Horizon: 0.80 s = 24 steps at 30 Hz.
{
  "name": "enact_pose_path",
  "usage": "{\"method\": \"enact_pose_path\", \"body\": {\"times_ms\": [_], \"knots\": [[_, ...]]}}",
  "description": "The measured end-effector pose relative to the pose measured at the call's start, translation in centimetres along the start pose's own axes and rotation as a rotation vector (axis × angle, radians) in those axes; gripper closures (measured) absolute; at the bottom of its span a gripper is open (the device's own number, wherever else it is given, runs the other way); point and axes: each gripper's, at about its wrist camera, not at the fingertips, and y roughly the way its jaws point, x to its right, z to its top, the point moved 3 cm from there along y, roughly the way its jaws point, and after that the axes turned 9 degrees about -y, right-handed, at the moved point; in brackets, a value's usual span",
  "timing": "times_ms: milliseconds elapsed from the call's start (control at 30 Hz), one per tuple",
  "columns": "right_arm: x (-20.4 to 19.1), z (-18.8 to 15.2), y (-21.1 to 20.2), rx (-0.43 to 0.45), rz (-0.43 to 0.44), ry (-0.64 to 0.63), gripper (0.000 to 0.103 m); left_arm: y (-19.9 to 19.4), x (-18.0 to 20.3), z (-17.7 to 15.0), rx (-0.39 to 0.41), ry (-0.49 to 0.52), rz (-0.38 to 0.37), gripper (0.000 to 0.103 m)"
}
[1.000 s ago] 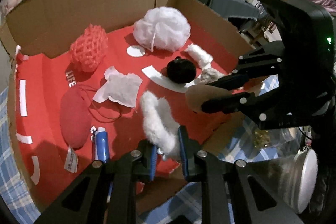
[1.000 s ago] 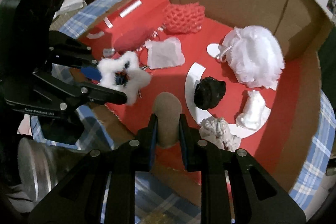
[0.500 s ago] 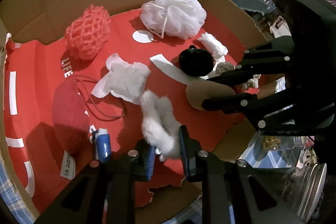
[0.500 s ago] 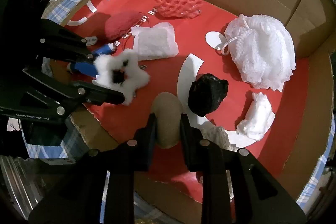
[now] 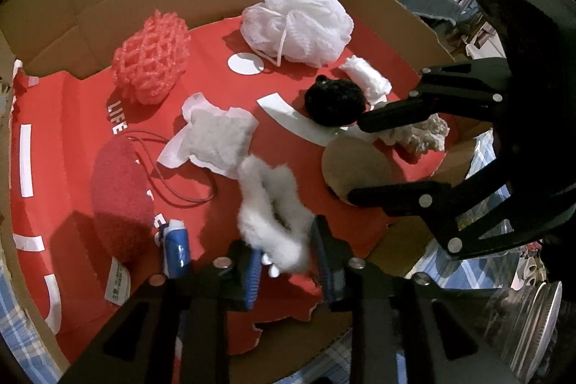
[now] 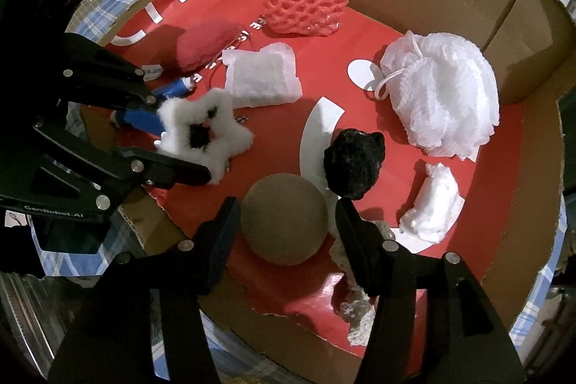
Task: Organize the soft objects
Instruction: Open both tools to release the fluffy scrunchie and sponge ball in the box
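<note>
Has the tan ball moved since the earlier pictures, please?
Yes. The tan ball now sits free between the opening jaws, nearer the black puff.

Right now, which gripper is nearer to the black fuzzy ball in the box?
Right. The right gripper straddles the tan ball, with one finger tip just beside the black fuzzy ball. The left gripper sits farther off, its jaws opening around the white fluffy star.

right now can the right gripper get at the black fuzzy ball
Probably yes. The right gripper, its jaws opening around the tan ball, sits just beside the black fuzzy ball. Nothing covers it; the tan ball must be cleared first.
</note>
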Motion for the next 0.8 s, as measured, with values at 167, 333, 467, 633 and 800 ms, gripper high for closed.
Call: {"method": "enact_pose_path", "body": {"times_ms": [167,333,467,633,800], "knots": [[-0.1,0.2,-0.6,0.009,-0.011,0.005,0.049,-1.0,0.0,-0.1,0.016,-0.016,0.007,0.064],[-0.1,0.0,-2.0,0.039,-0.031,0.036,0.039,-2.6,0.1,-0.8,0.064,-0.023,0.029,0.050],[0.2,-0.5,-3.7,0.073,-0.053,0.107,0.038,-4.6,0.3,-1.6,0.120,-0.050,0.057,0.039],[0.6,-2.0,-5.7,0.111,-0.085,0.200,0.030,-6.4,0.3,-2.8,0.194,-0.083,0.121,0.027],[0.5,-3.5,-6.8,0.130,-0.137,0.281,0.030,-7.1,0.5,-3.5,0.256,-0.143,0.184,0.020]]}}
